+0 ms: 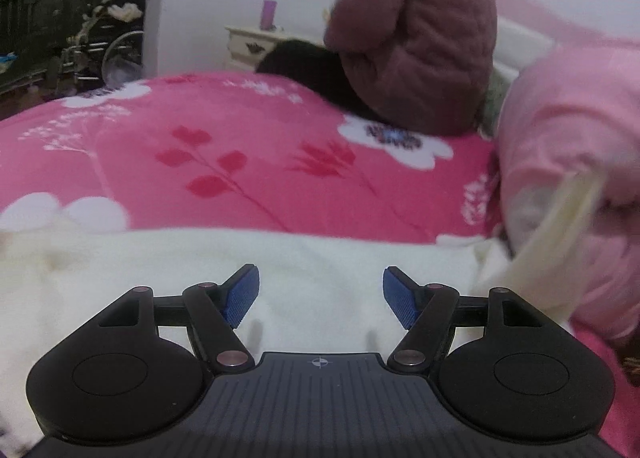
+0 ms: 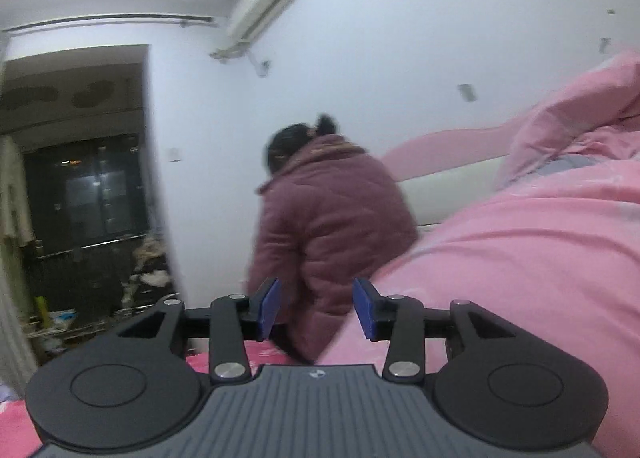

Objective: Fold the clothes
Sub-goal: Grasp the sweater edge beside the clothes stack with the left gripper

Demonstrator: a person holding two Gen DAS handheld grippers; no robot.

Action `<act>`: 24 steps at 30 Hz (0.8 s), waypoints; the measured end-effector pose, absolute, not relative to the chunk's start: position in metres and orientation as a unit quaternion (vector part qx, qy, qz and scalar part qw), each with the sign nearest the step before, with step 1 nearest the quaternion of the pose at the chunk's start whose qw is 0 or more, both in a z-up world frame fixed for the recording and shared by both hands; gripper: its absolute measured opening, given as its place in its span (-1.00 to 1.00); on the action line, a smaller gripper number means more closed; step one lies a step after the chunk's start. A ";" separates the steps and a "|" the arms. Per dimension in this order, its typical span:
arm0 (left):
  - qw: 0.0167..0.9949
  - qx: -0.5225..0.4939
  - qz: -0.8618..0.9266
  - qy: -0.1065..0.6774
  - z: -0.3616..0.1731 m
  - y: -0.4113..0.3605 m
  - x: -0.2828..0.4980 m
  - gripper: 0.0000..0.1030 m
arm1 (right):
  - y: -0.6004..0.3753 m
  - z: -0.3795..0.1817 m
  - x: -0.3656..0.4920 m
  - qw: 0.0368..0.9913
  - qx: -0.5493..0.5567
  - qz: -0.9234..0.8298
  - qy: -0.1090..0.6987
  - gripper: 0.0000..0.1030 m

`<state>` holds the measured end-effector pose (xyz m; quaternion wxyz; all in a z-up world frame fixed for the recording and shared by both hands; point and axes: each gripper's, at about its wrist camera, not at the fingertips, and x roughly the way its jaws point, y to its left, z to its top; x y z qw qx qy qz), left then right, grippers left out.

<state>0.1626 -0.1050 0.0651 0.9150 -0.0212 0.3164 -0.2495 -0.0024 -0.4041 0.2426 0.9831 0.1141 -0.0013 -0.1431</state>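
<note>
A fluffy white garment [image 1: 180, 270] lies across the near part of the bed in the left wrist view. My left gripper [image 1: 320, 294] hovers low over it, open, with nothing between its blue pads. A cream strap or sleeve edge [image 1: 560, 218] rises from the white cloth toward a pale pink heap [image 1: 568, 130] at the right. My right gripper [image 2: 316, 308] is raised and points across the room, open and empty. No garment shows between its fingers.
The bed has a hot-pink floral cover [image 1: 240, 146]. A person in a maroon padded jacket [image 2: 332, 226] sits on the far edge, back turned. A pale pink quilt [image 2: 520, 258] is piled at right. A white nightstand [image 1: 248, 44] stands by the wall, a dark doorway [image 2: 80, 198] at left.
</note>
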 end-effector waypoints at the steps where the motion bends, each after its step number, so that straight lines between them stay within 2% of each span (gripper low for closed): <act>1: 0.920 -0.026 -0.231 0.316 0.069 -0.087 0.153 0.34 | -0.396 0.241 -0.003 0.986 0.109 -0.129 0.005 0.04; 9: 0.944 -0.060 -0.079 0.314 0.104 0.061 0.080 0.34 | -0.326 0.205 0.020 0.986 0.119 0.010 0.120 0.06; 15: 0.944 -0.046 0.053 0.323 0.137 0.149 0.047 0.34 | -0.261 0.146 0.043 0.936 0.167 0.114 0.287 0.06; 17: 0.938 -0.018 0.077 0.338 0.159 0.163 0.049 0.34 | -0.238 0.126 0.045 0.923 0.173 0.123 0.321 0.06; 21: 0.925 0.024 0.080 0.371 0.210 0.182 0.073 0.36 | -0.222 0.103 0.036 0.910 0.211 0.139 0.329 0.06; 24: 0.907 0.082 0.068 0.408 0.218 0.188 0.116 0.43 | -0.218 0.091 0.027 0.906 0.233 0.144 0.322 0.06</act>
